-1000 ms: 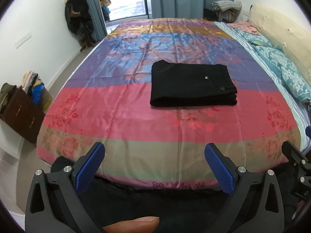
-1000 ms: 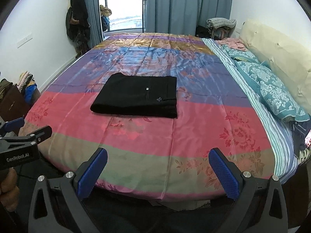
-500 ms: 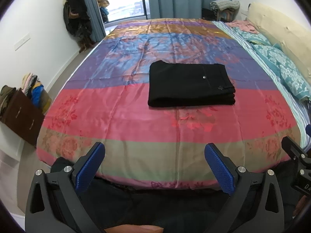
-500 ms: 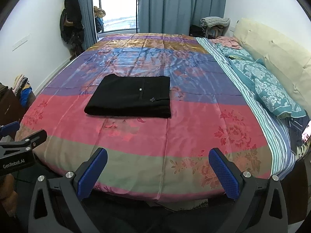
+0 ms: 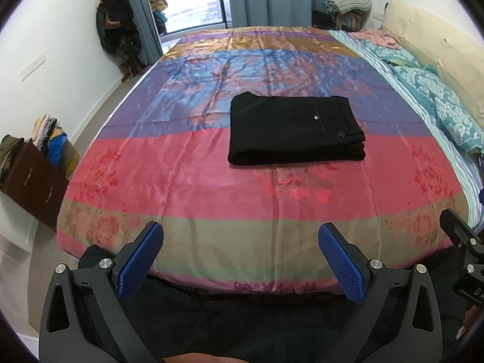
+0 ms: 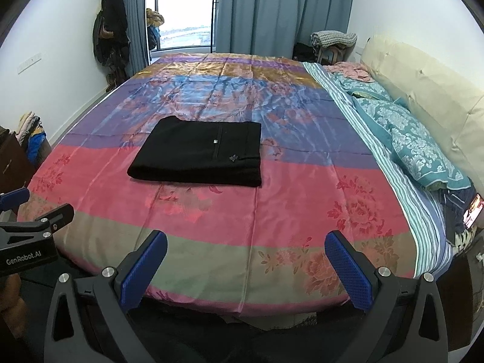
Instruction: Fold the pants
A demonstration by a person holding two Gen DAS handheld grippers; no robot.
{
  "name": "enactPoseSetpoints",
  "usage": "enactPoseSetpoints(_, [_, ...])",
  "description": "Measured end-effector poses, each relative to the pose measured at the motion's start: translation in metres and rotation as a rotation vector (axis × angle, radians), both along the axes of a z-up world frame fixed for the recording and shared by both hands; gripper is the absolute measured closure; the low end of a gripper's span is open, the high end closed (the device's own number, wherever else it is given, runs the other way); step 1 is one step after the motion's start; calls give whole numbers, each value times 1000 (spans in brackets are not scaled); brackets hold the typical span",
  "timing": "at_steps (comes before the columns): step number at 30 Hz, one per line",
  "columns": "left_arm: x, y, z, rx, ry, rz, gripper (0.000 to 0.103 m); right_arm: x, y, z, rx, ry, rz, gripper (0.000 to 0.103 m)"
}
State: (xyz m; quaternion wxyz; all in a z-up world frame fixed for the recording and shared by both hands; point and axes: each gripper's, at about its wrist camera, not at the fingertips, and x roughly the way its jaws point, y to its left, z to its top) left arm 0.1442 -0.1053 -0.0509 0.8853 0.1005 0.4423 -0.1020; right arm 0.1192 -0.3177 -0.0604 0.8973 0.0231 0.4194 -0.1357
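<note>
1. Bedroom with white walls, blue curtains (image 6: 260, 9) at the far window, and a big bed (image 5: 211, 199) under a shiny striped floral cover that fills most of both views.
2. Headboard (image 6: 423, 90) and teal pillows (image 6: 417, 142) run along the right side; a brown drawer unit (image 5: 30, 181) piled with clothes sits by the left wall.
3. Black pants (image 5: 293, 130) lie around mid-bed, already folded into a neat flat rectangle, waistband button facing up.
4. Left tool (image 5: 239, 260) hangs at the near edge of the bed, blue pads spread wide, nothing in them, well apart from the pants.
5. Right tool (image 6: 245, 266), same deal: splayed, empty, back at the bed's edge.
6. My guess on handling: soft, light cloth, layers that'd slide on that slick cover. Pinch the thick folded edge nearest us, all layers together, so it doesn't fan out.
7. Only the right view shows a lit phone (image 6: 472, 211) at the bed's right edge, plus the left tool's body; the left view shows the drawer unit more fully.
</note>
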Motion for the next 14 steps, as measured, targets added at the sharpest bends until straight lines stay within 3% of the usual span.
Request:
enactPoseSetpoints(10, [2,-1,-4,20,6,-2,1,0,2,-4,4,10,0,0])
enactPoseSetpoints(14, [-1,-1,-2,18,-27,-1,1,0,0,-5,10,7,4,0])
